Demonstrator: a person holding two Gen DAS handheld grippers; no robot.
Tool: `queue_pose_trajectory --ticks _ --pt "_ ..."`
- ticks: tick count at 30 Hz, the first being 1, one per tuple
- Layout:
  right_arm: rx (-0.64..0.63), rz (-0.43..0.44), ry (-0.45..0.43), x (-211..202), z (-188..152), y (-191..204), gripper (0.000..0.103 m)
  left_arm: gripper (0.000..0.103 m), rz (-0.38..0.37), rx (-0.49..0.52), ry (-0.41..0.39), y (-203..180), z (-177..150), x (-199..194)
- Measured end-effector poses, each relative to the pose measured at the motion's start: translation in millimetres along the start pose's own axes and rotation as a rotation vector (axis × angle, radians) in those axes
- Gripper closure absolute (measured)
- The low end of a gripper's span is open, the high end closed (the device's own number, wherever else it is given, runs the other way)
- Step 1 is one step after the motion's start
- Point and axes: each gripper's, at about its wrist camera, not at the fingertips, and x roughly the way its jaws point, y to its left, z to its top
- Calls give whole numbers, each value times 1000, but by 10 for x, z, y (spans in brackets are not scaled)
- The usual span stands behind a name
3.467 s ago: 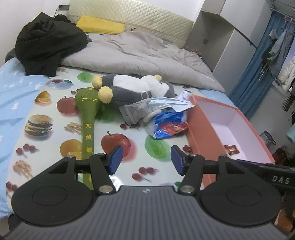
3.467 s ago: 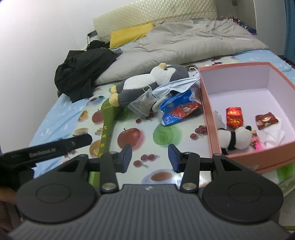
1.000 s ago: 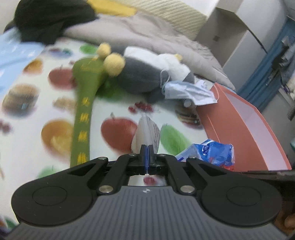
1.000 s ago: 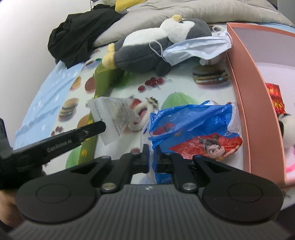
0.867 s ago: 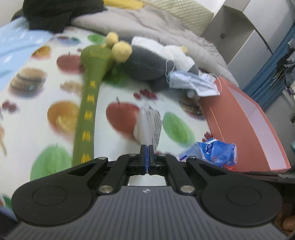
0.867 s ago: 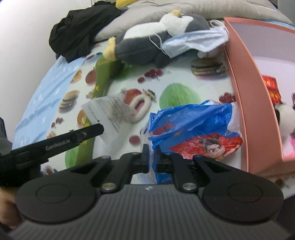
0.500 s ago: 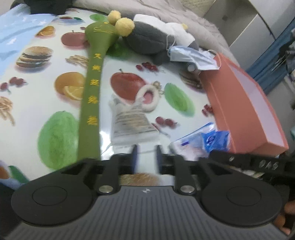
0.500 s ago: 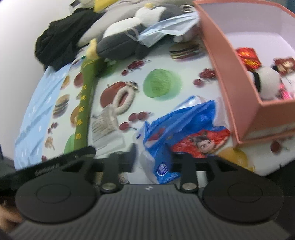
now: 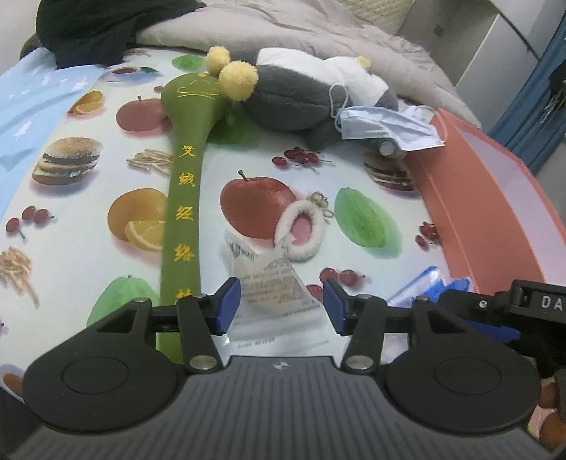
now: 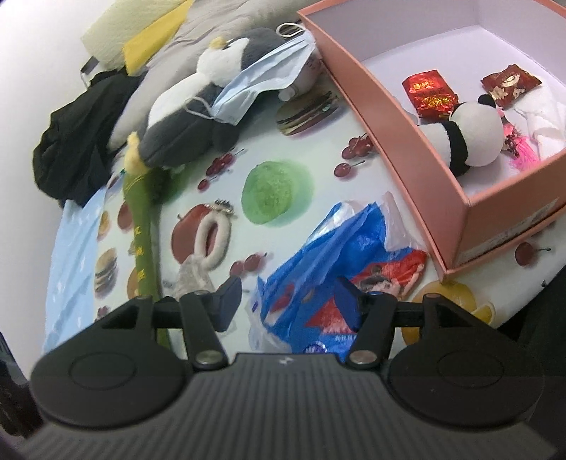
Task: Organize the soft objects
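My left gripper (image 9: 281,304) is open, just above a clear printed plastic pouch (image 9: 272,283) lying on the fruit-print sheet. My right gripper (image 10: 288,297) is open over a blue and red plastic bag (image 10: 339,247) lying beside the pink box (image 10: 382,102). A white fluffy ring (image 9: 300,230) lies past the pouch; it also shows in the right wrist view (image 10: 212,240). A grey and white plush penguin (image 9: 293,92) lies farther back, with a blue face mask (image 9: 385,124) against it. A long green plush stick (image 9: 185,198) lies on the left.
The pink box (image 9: 474,198) stands on the right and holds a small panda plush (image 10: 467,138), red wrappers (image 10: 429,90) and white tissue. A grey duvet (image 9: 300,35) and black clothes (image 9: 92,24) lie at the back. The bed edge is close below both grippers.
Both grippers have opened and let go: the clear pouch and the blue bag now lie on the sheet. Both have drawn back toward the near edge of the bed.
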Motion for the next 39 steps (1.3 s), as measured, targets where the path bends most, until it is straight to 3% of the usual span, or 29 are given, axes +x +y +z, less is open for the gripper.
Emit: queue_pose_trajectory --ticks 11,22,27,32,39 --pt "4 -69 39 250 81 -31 46 45 109 9 33 -94 115 318" --pt "-41 -51 59 322 100 -9 81 47 148 -24 73 -64 124 483" --pt "-109 -40 41 255 110 59 92 59 143 -16 69 -81 122 464" --pt "-158 -19 41 208 101 99 94 71 124 -21 53 -77 124 378" --pt "-249 4 32 91 38 191 94 76 98 -13 8 -98 106 150"
